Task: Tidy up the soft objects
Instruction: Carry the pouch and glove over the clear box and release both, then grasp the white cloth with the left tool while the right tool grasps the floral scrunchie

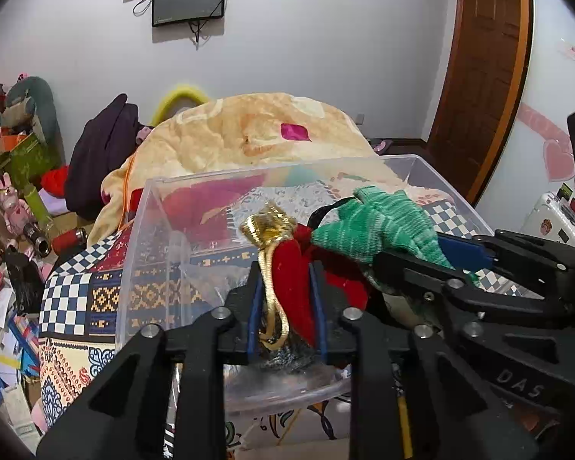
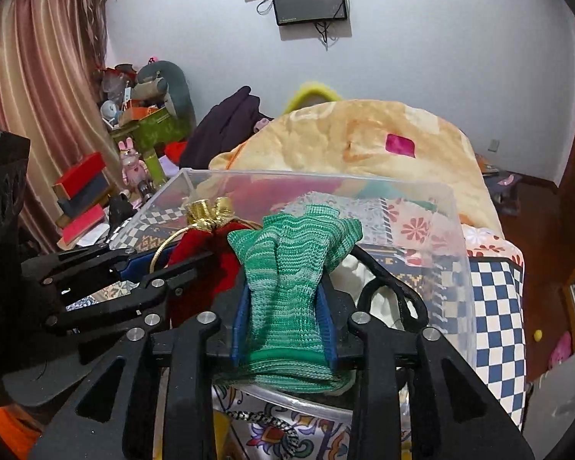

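Both tongs are loaded and held over the clear plastic bin [image 1: 153, 207], which rests on the bed's patchwork quilt [image 1: 76, 299]. The left tongs [image 1: 287, 306] are clenched on a red velvet drawstring pouch [image 1: 291, 280] with a gold cord and a gold ruffled mouth; the pouch stands upright between the blue pads, above the bin's near edge. The right tongs [image 2: 283, 322] are clenched on a green knitted glove [image 2: 291, 264], cuff down between the pads and fingers fanned upward, toward the bin's near right corner. The two items sit just beside each other, and in the right wrist view the glove overlaps the pouch.

The step in hand looks like dropping both pieces into the bin. To do it well, I would carry each pair of tongs forward past the near wall so the item hangs fully over the open interior, lower it close to what already lies inside, then let go. Releasing one at a time seems wiser. The pouch's loose cord loops near the left pads and could snag, so open wide and withdraw straight back. The glove is limp and may drape over the rim if released too near the edge.
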